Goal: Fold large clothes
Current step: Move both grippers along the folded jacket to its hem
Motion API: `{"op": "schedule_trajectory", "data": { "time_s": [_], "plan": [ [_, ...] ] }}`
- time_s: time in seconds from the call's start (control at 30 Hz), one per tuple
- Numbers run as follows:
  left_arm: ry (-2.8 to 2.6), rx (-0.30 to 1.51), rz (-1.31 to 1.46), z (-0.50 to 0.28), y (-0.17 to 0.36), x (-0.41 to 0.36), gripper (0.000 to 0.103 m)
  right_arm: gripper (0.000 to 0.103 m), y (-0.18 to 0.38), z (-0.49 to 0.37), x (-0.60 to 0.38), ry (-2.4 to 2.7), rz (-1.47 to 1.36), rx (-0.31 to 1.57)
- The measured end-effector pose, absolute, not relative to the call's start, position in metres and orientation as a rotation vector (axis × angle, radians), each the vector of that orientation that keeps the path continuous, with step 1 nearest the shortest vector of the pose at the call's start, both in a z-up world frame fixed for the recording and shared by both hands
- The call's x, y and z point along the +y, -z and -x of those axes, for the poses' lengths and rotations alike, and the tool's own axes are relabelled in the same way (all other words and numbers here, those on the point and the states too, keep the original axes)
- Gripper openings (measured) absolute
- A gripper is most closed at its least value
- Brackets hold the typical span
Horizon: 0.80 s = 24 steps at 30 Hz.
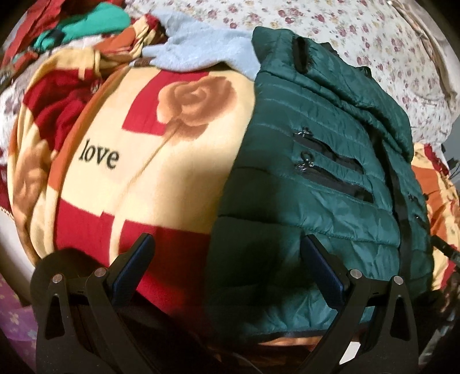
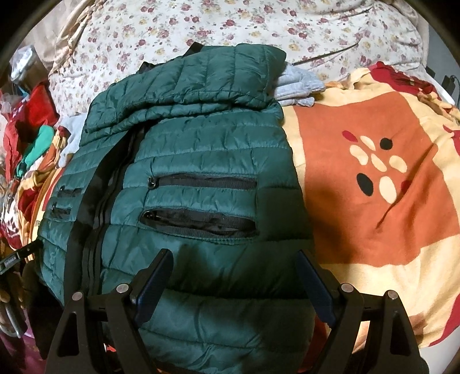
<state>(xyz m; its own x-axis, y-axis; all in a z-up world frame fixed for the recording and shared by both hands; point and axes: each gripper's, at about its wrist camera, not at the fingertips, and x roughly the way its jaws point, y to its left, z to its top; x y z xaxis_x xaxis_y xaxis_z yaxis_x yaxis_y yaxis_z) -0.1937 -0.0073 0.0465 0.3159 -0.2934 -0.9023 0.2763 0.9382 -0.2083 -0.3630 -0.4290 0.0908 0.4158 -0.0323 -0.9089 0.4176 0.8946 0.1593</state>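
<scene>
Grippers were held wide open: left gripper and right gripper, nothing gripped, above green puffy jacket laid on blanket.

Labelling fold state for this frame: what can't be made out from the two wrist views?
- Green puffer jacket hem: both views, hidden behind the gripper bodies and cut by the bottom edge.
- Jacket sleeves: neither view shows where they lie, folded fabric covers them.
- Grey garment: mostly under the jacket, type unclear.
- Clothes pile: left wrist view, blurred at the fisheye rim.
- Left gripper and right gripper: jaws open, contact with the fabric unclear.
</scene>
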Motion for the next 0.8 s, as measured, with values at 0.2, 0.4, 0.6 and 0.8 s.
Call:
{"op": "schedule_trajectory", "data": {
  "time_s": [0.2, 0.4, 0.6, 0.8],
  "plan": [
    [0.43, 1.257, 0.002, 0.198, -0.038, -0.005, 0.102, 0.085, -0.091, 0.365, -0.439, 0.276, -0.41, 1.156],
    [0.46, 1.263, -0.015, 0.204, -0.033, -0.014, 0.102, 0.085, -0.088, 0.376, -0.446, 0.284, -0.44, 1.196],
    [0.483, 1.279, -0.033, 0.208, -0.034, -0.016, 0.102, 0.085, -0.085, 0.397, -0.446, 0.283, -0.465, 1.236],
    [0.51, 1.282, -0.053, 0.216, -0.033, -0.02, 0.102, 0.085, -0.067, 0.415, -0.448, 0.241, -0.545, 1.29]
  ]
}}
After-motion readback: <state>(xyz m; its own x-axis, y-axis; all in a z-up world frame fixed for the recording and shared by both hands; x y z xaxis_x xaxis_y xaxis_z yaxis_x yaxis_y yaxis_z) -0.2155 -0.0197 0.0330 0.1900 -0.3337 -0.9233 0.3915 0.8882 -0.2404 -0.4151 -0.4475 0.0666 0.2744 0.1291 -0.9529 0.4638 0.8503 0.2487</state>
